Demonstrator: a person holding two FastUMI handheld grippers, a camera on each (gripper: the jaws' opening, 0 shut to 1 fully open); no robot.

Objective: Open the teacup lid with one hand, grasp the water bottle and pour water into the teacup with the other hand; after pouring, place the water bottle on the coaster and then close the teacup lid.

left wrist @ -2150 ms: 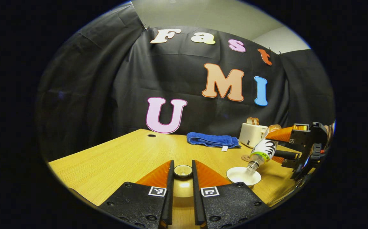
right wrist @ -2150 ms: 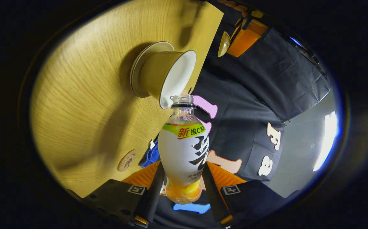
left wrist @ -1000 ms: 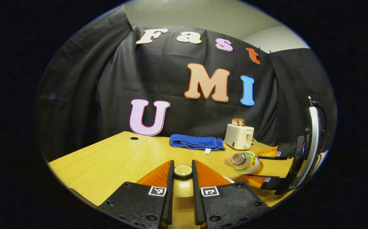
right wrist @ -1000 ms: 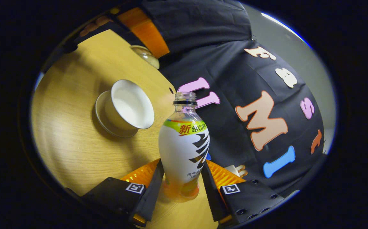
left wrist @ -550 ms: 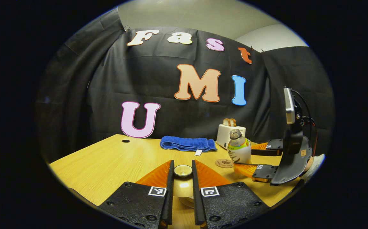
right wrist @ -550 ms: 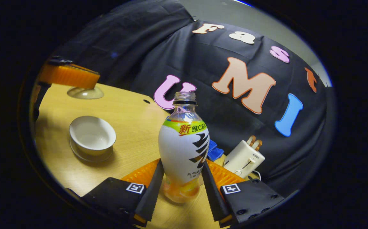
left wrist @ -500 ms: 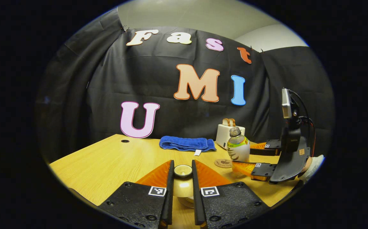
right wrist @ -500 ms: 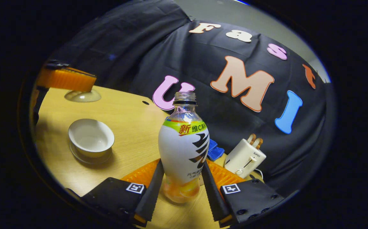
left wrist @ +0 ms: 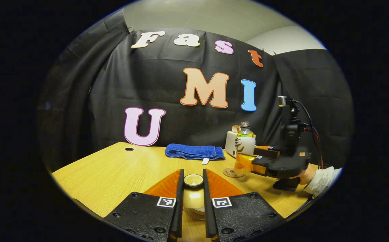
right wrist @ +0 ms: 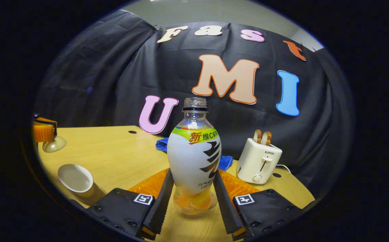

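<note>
My left gripper [left wrist: 192, 172] is shut on the knob of the pale teacup lid [left wrist: 193, 198], held above the wooden table [left wrist: 120, 168]. In the right gripper view that gripper [right wrist: 44, 134] and the lid [right wrist: 54, 144] hang at the far left. The open white teacup [right wrist: 75, 179] sits on the table below them. My right gripper [right wrist: 193, 174] is shut on the uncapped water bottle [right wrist: 194, 158], which stands upright. In the left gripper view the bottle [left wrist: 245, 144] and right gripper [left wrist: 250, 158] are low over the table. The bottle's base is at the right edge of the round coaster [left wrist: 230, 172].
A white toaster [right wrist: 259, 161] with bread stands at the back right, just behind the bottle. A folded blue towel [left wrist: 194, 152] lies along the back wall. A hand and pale sleeve [left wrist: 319, 176] hold the right gripper at the table's right side.
The bottle has swung from tipped over the teacup back to upright and moved right and down towards the coaster. The left gripper has kept the lid raised.
</note>
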